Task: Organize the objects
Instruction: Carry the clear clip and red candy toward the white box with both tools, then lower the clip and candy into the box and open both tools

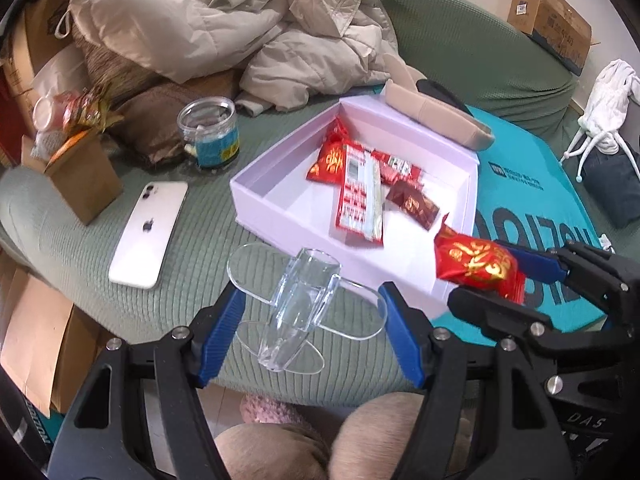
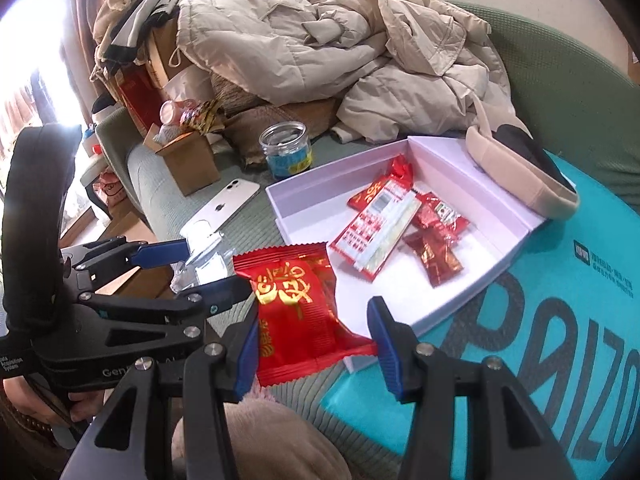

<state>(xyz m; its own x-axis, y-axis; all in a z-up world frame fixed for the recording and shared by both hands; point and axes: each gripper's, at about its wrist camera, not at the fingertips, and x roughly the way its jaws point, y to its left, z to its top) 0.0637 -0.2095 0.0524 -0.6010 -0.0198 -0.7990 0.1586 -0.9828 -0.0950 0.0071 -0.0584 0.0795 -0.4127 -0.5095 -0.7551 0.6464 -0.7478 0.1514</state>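
Over the near edge of the white box (image 2: 472, 184), which lies on the green sofa cushion (image 1: 192, 216), my right gripper (image 2: 316, 344) holds a red snack packet (image 2: 296, 312) pinched half-open across its width, probably so it can drop in beside the red packets (image 2: 404, 220) already lying there. My left gripper (image 1: 312, 320), jaws about half spread, clasps a clear acrylic stand (image 1: 304, 308) just before the box's near-left corner, I judge to keep it out of the way. Glossy and crimped-edged, the held packet bears gold characters.
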